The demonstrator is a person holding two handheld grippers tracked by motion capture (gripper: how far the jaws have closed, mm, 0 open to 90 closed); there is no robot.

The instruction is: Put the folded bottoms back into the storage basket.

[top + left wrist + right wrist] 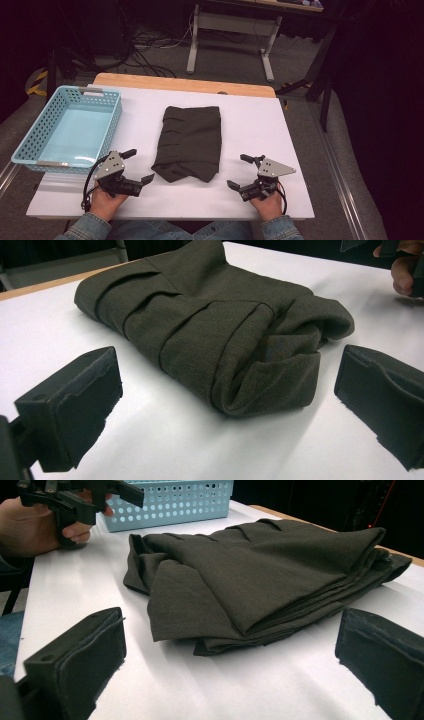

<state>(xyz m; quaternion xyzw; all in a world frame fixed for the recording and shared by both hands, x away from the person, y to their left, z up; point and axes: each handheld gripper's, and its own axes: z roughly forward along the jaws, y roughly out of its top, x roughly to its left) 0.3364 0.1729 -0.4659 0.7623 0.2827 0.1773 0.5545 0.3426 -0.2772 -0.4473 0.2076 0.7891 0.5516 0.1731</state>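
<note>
1. White tabletop (260, 130) carries the whole scene, with a wooden edge at its far side and a dark room with cables and a desk frame behind.

2. Between the two tools lies a folded dark cloth (189, 142), well clear of both. Its near corner is closest to the left gripper (134, 166), just ahead of that tool's jaws and to its inner side.

3. The left gripper is released: in the left gripper view its black jaws stand wide apart with nothing between them, and the cloth (215, 335) sits ahead of them, untouched.

4. The right gripper (239, 172) is likewise spread wide and empty. In the right gripper view the cloth (260, 575) lies ahead of the jaws, its layered fold edges facing the tool.

5. A light blue perforated basket (30, 137) stands beyond the left gripper and to its outer side, with nothing inside.

6. Judged from this, the work has hardly begun: the cloth looks already folded, but no tool has taken hold of it, and the basket has received nothing.

7. What seems left is nearly everything: closing in on the cloth, gripping it, and probably carrying it over into the basket.
</note>
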